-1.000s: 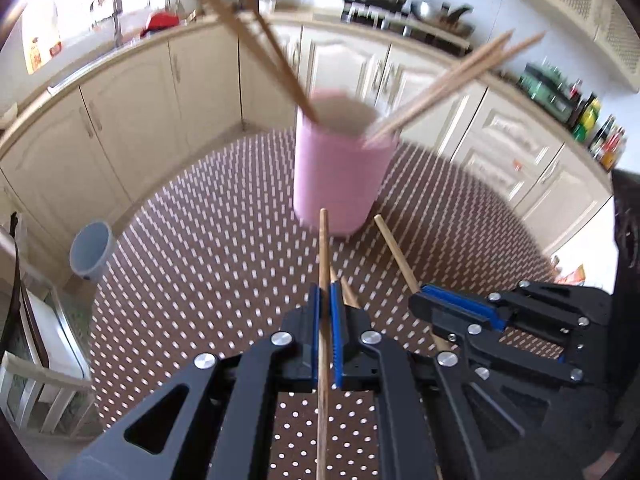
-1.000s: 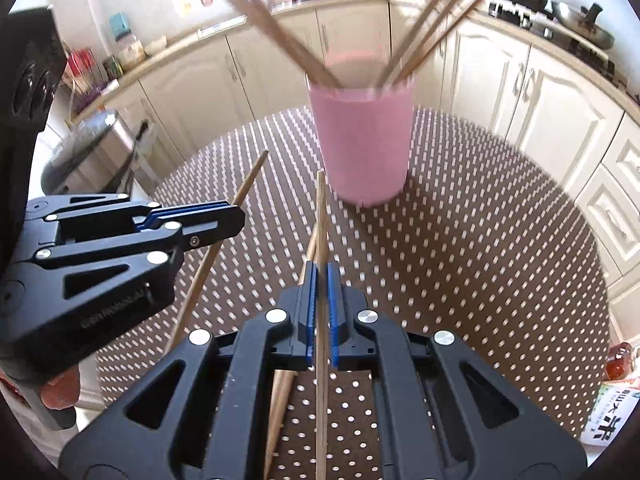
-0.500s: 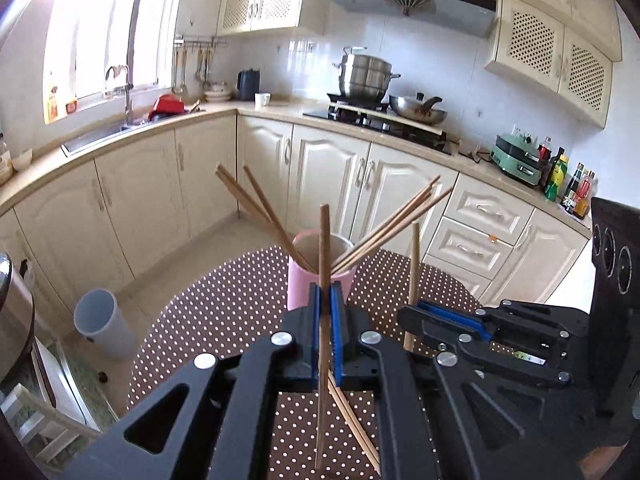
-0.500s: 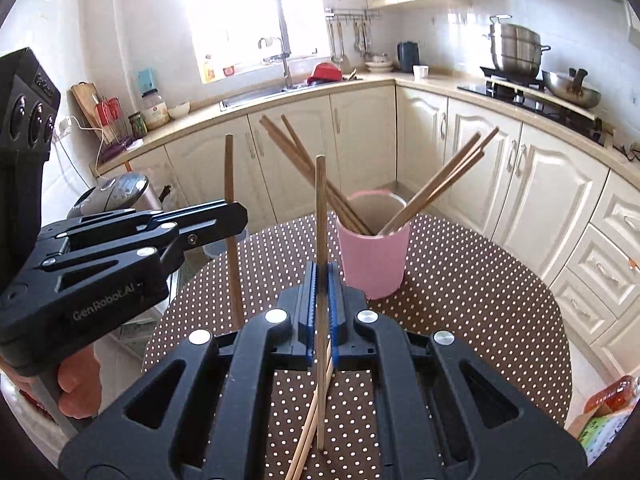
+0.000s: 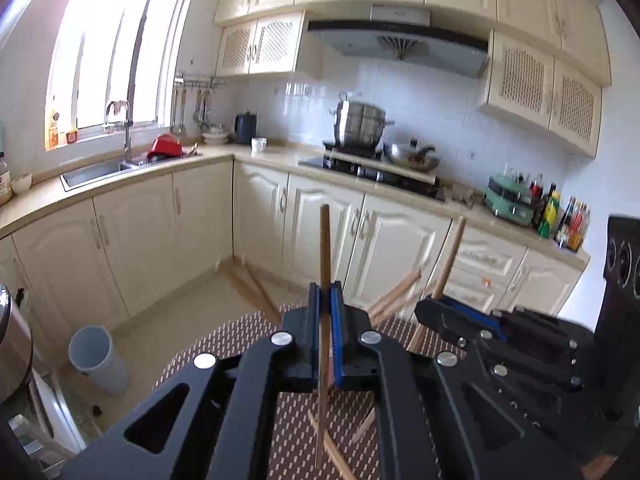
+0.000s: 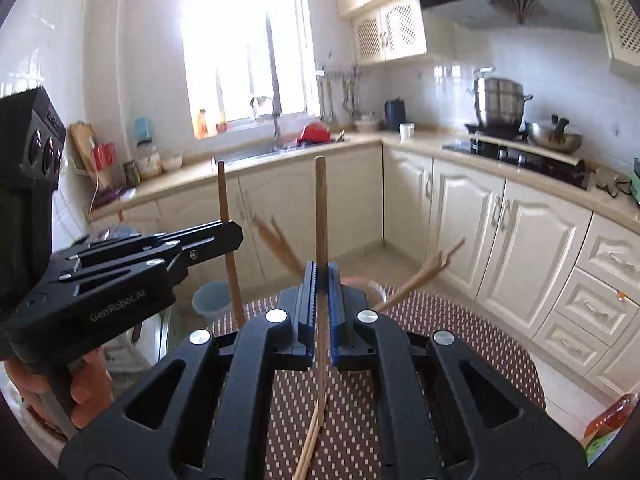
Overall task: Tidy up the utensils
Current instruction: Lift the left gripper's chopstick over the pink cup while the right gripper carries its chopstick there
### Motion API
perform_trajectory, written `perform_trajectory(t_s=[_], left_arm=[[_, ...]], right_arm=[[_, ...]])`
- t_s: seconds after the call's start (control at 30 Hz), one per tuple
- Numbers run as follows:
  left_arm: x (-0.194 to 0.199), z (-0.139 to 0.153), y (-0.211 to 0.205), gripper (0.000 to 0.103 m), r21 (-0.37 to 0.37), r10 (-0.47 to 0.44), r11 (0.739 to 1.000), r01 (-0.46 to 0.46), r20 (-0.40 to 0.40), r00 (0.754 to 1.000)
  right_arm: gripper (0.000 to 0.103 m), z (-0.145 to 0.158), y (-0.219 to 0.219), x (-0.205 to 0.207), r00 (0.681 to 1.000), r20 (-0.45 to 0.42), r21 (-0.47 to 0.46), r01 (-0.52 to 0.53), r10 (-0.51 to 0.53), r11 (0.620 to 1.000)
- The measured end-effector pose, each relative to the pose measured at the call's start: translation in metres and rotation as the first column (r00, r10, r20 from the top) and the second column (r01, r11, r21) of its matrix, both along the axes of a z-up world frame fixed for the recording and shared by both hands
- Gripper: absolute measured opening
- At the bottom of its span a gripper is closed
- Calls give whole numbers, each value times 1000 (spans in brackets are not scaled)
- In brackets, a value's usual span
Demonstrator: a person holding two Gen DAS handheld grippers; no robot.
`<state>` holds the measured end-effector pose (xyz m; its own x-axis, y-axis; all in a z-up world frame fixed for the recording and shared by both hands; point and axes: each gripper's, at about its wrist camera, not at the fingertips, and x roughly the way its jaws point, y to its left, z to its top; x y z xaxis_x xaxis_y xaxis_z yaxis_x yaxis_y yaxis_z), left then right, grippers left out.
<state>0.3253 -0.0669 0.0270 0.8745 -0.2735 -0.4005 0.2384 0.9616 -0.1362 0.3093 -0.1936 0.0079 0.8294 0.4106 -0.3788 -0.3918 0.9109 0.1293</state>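
Status: mid-task, transport step.

Left gripper [image 5: 325, 312]: jaws closed on one chopstick [image 5: 325, 256], held near upright and clear of the table [image 5: 224, 344]. Its lower end hangs below the jaws.

Right gripper [image 6: 320, 304]: jaws closed on a second chopstick [image 6: 320, 220], also near upright. The two grippers sit side by side; each appears in the other's view with its stick: the right one [image 5: 444, 312] in the left view, the left one [image 6: 230, 236] in the right view.

Cup [image 6: 366, 282]: pink, on the dotted table beyond the grippers, mostly hidden behind the right jaws. Only part of its rim shows. Several chopsticks [image 6: 420, 276] already lean out of it to both sides, blurred.

Done, by judgement: a batch of chopsticks is in the cup, and two more are picked up.

Left, by judgement: carry both held sticks over the cup and release them. Loose chopsticks [image 6: 310, 440] lie on the table below the grippers; at least two show, and these need collecting afterwards. The exact count is unclear, since the gripper bodies cover part of the table.
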Motion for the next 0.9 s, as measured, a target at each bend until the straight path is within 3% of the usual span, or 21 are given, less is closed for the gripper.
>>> perform_trajectory(t_s=[0.3,0.53,0.7,0.9], left_arm=[[26,36,-3,6,-95,93,992,-80,143,985],[36,43,-2,6,-162,199,974,-161,253,947],[53,31,-5,6,-155,211,972,-178,239,948],[72,6,-7,6,-122,173,980,-155,161,972]], right_arm=[[6,19,-5,15,993,102,56,59,-65,997],[6,29,-9,25,978,171,110,100,-118,989],[5,32,-8,28,967,212,115,117,-140,986],[5,27,-6,34,966,212,108,126,-147,986]])
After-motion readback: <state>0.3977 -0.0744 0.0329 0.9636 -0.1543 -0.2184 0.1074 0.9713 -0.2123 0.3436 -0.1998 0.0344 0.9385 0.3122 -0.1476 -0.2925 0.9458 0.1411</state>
